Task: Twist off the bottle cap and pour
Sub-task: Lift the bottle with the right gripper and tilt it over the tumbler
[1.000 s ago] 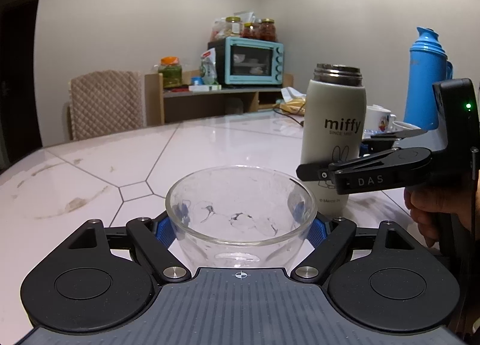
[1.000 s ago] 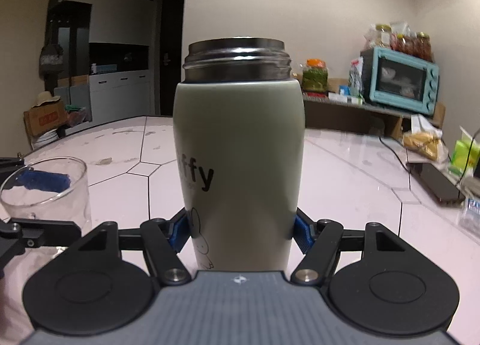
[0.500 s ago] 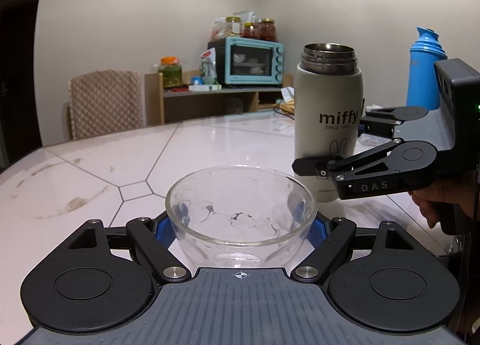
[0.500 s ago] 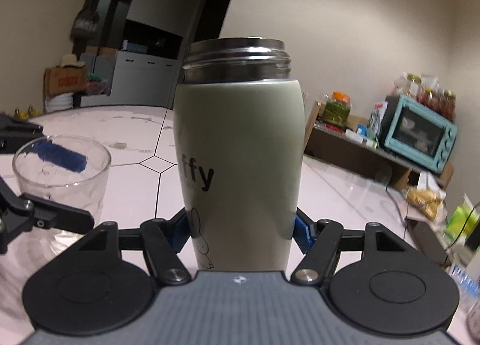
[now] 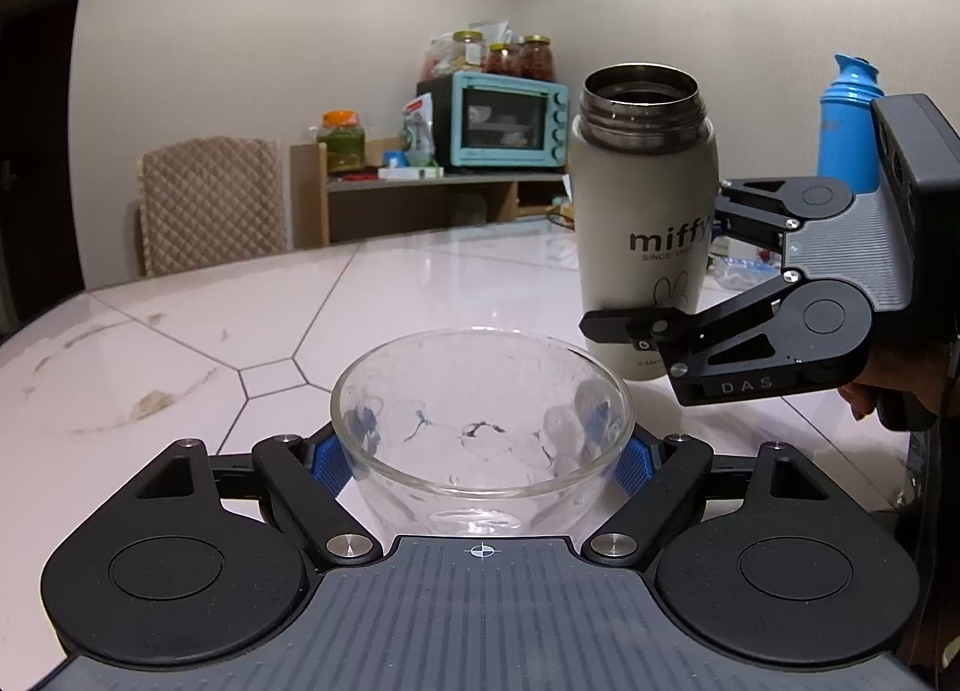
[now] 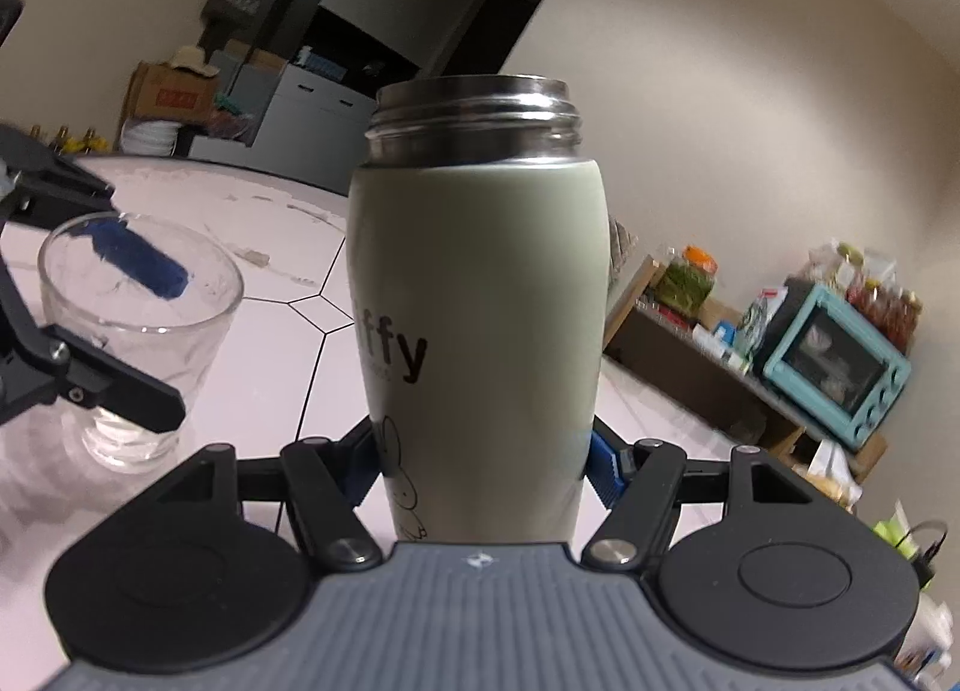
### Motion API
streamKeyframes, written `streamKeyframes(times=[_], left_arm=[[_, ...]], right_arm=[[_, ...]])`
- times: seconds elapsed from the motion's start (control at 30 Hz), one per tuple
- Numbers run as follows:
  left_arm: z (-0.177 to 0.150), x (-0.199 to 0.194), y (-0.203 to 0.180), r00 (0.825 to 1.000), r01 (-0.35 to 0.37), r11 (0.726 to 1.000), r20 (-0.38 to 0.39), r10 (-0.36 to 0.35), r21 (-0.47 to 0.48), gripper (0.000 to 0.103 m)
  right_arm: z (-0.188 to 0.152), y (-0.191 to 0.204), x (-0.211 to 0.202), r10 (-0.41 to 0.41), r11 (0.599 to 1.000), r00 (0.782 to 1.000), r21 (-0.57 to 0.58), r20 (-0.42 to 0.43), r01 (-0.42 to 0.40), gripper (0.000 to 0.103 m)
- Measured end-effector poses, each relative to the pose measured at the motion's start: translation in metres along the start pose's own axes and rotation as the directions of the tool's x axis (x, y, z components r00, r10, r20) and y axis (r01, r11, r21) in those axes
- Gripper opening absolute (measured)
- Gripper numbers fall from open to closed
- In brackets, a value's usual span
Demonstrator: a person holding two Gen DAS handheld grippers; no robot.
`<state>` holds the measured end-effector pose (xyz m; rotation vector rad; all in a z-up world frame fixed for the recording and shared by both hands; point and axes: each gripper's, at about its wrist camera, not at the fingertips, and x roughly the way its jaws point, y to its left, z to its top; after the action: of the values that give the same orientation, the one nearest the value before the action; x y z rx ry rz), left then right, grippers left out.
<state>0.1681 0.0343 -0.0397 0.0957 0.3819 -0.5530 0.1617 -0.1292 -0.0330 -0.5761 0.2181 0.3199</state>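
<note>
Dim warm indoor light, fisheye-bent dark corners, slight motion blur in right view.

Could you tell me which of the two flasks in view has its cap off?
The grey-green miffy flask, held in the right gripper, is open: its bare steel threaded mouth shows. The blue flask behind it on the right is closed by its blue top.

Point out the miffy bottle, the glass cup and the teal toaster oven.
miffy bottle (image 6: 480, 295): right wrist view, on the pale green body below the steel neck.
glass cup (image 5: 480, 487): left wrist view, on the near wall under the rim.
teal toaster oven (image 5: 495, 120): left wrist view, on the door window.
</note>
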Motion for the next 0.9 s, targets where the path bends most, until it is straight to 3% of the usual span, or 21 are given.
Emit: streamKeyframes(times=[0.9], left_arm=[[0.0,-0.001,-0.002,1.0,-0.003,1.0,0.0,0.003,0.001,0.086]], right_arm=[[-0.001,0.033,0.002,-0.039,0.958,0.999,-0.282,0.034,0.047,0.07]])
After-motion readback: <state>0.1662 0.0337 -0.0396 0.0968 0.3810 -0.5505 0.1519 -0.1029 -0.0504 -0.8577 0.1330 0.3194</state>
